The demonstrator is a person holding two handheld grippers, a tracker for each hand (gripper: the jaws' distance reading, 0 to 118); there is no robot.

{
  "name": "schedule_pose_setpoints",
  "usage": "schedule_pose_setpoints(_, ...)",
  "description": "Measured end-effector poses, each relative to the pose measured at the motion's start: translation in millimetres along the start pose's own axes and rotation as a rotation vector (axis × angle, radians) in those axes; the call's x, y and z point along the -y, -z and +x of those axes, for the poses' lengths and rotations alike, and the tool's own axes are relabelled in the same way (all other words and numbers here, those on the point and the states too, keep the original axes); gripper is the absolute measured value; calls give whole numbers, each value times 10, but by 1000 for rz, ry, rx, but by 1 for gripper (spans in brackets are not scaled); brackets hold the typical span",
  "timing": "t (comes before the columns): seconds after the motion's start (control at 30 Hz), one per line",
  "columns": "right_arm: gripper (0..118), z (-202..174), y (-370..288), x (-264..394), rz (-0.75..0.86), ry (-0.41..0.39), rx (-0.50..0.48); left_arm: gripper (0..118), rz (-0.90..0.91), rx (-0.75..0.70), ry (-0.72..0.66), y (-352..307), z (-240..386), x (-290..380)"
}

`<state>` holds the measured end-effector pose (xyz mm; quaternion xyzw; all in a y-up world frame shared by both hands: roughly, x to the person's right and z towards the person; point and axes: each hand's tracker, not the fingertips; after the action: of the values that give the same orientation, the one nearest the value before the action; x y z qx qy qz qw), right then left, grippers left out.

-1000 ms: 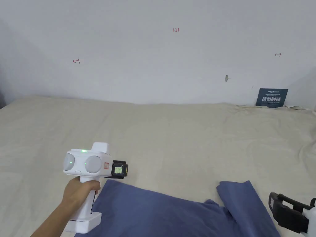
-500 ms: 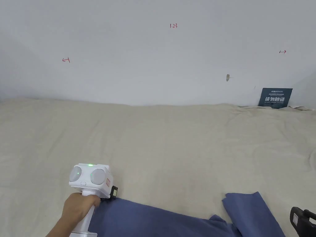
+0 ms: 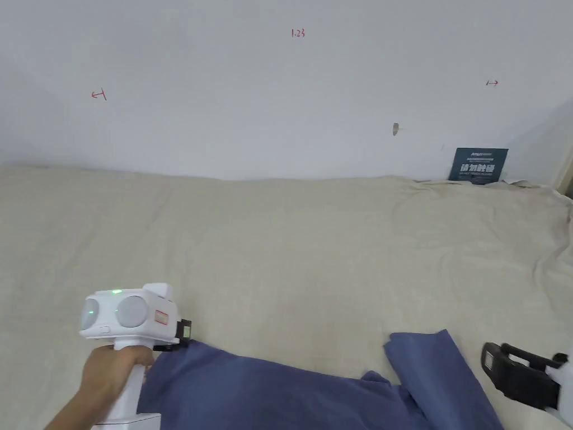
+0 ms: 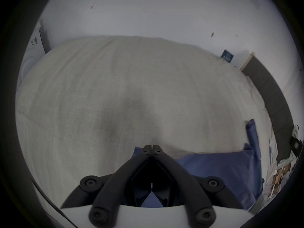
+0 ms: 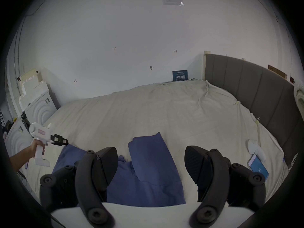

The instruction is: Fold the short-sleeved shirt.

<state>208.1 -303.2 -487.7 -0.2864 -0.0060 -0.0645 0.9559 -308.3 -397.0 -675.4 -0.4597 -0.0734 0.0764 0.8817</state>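
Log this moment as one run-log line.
left gripper: shut at blue shirt corner | right gripper: open, above shirt | shirt: partly folded on bed

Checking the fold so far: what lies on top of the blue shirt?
One sleeve lies folded over the blue shirt. Whatever is under that flap is covered. The left gripper is shut on its corner.

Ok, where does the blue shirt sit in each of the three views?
Head view: blue shirt along the bottom edge, centre to right.
Left gripper view: shirt at lower right, its corner reaching the closed jaws.
Right gripper view: shirt at lower centre, between the open jaws.
Shared landmark: the dark blue sign leaning against the wall.
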Motion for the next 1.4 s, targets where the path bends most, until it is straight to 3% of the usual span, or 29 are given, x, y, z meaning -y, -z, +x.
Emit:
schedule_pose_setpoints(0.27, 87, 150, 1059, -140, -182, -63, 39, 0, 116, 64, 33, -798, 0, 223)
schedule_pose_setpoints(0.43, 86, 337, 1681, -15, -303, 8, 52, 0, 138, 74, 46, -1080, 30, 341)
schedule_pose_setpoints(0.5, 84, 351, 1820, 89, -349, -9, 90, 0, 143, 76, 47, -1141, 26, 380)
schedule_pose_setpoints(0.57, 67, 354, 1940, 205, -396, -48, 120, 0, 143, 77, 47, -1175, 31, 409)
schedule_pose_setpoints(0.63, 47, 312, 1952, 313, -455, -23, 115, 0, 140, 78, 49, -1191, 36, 441)
schedule_pose_setpoints(0.67, 40, 309, 1973, 375, -480, -1, 104, 0, 141, 77, 49, -1198, 37, 457)
schedule_pose_setpoints(0.73, 30, 259, 1917, 432, -414, -37, 115, 0, 135, 78, 43, -1192, 35, 477)
schedule_pose_setpoints(0.77, 7, 294, 1932, 421, -427, -41, 124, 0, 134, 78, 42, -1197, 39, 493)
schedule_pose_setpoints(0.8, 2, 276, 1923, 402, -434, -58, 145, 0, 133, 78, 43, -1198, 43, 505)
schedule_pose_setpoints(0.93, 1, 299, 1809, 343, -408, -118, 118, 0, 131, 76, 32, -1185, 33, 555)
schedule_pose_setpoints(1.07, 1, 280, 1442, 170, -337, -80, 73, 0, 137, 64, 26, -1209, 10, 604)
schedule_pose_setpoints(1.17, 1, 211, 1098, 41, -288, -127, 57, 0, 146, 60, 10, -1284, -12, 643)
schedule_pose_setpoints(1.4, 1, 219, 303, -233, -156, -79, -16, 0, 194, 57, -13, -1653, 4, 730)
